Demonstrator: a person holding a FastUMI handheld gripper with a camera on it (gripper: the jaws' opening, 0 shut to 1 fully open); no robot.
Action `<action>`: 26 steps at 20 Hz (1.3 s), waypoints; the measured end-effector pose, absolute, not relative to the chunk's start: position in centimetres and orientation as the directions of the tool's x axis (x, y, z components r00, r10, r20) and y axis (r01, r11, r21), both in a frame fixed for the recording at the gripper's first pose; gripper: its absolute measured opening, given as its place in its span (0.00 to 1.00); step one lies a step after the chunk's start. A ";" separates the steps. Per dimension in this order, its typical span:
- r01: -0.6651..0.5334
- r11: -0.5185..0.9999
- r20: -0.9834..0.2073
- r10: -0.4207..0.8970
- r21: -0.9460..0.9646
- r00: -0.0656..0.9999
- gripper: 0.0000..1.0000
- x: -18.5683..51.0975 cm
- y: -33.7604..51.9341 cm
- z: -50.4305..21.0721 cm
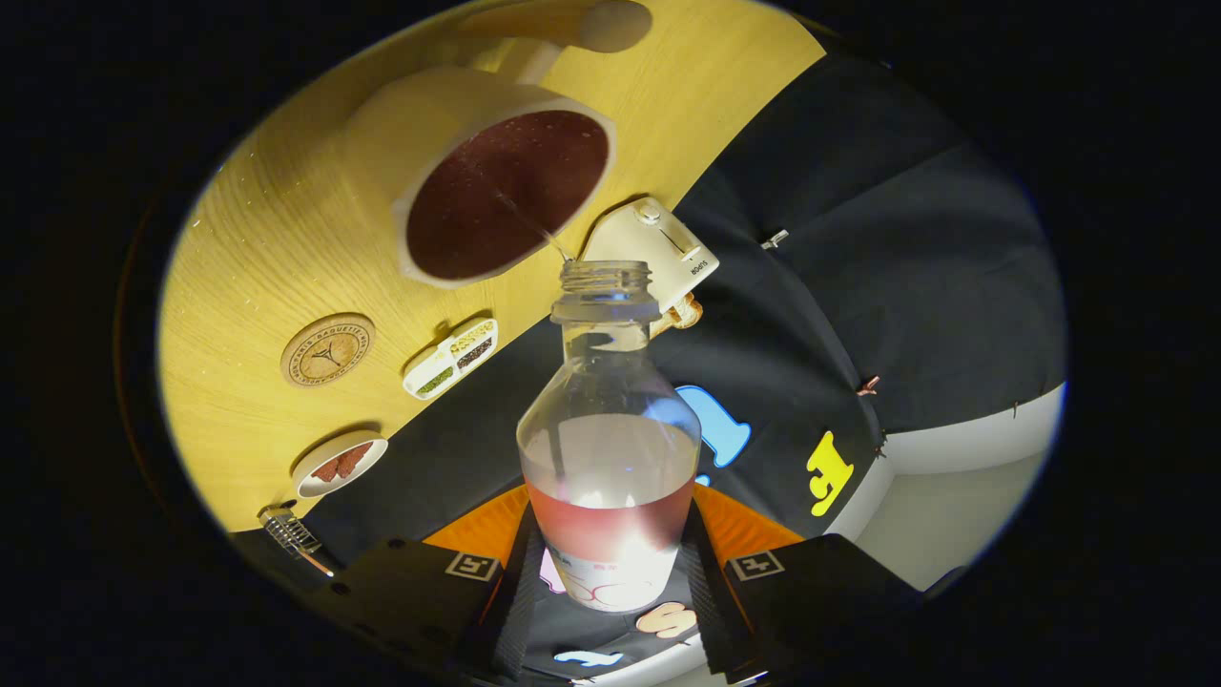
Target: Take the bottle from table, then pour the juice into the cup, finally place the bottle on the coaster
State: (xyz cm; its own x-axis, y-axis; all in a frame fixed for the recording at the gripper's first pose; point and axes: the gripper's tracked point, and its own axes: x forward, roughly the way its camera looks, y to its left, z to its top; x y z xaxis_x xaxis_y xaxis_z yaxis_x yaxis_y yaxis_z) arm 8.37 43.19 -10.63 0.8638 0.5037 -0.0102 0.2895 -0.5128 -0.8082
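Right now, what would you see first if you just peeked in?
First the clear bottle, held between the gripper fingers with red juice low inside. A thin stream leaves its open mouth toward the cup just beyond, already dark with juice. Past the cup on the table lies the round coaster.

1. Round wooden coaster: engraved ring of lettering around a central emblem, too small to read.
2. White boxy appliance: one short dark word, seen upside down, not legible with certainty.
3. Clear plastic bottle: pale label with pink print at its base, unreadable.
4. Gripper: a square black-and-white coded marker on each side; its fingers press the bottle's sides.
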 end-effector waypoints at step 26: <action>-0.137 -0.040 -0.143 0.247 -0.990 0.958 0.73 6.4 38.7 -13.9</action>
State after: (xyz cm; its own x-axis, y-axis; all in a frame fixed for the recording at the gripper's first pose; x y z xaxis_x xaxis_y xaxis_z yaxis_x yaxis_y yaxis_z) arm 6.41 38.72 -13.92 0.9584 0.2472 -0.1429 -0.1372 -0.0402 -0.9897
